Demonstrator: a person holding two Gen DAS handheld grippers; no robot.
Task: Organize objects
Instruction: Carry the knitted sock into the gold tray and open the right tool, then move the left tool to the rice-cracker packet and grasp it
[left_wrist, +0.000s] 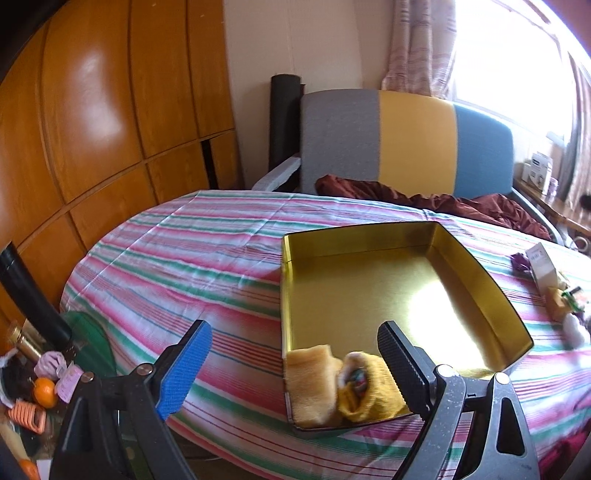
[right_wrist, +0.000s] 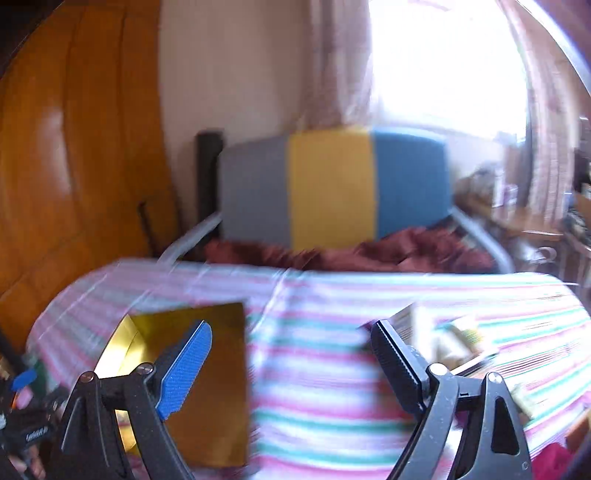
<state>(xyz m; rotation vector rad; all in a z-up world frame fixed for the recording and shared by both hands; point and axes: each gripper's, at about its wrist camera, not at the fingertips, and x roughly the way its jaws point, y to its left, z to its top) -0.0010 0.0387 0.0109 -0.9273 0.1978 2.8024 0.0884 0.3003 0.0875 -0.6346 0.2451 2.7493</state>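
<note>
Gold tin sits open on the striped tablecloth, long axis running away toward the chair. Yellow socks lie in its near-left corner, partly behind the left gripper, jaws wide, empty. Right gripper wide too; its view is blurred, items at the table's right edge unreadable.

We see strong daylight pouring through the window at upper right, blown out to pure white in both views. It throws a glaring patch on the gold floor of the tin and a soft sheen on the wooden wardrobe. Our left wrist view is mostly sharp; the right wrist view is smeared by motion blur. Fisheye bending curves every edge, with dark corners.
</note>
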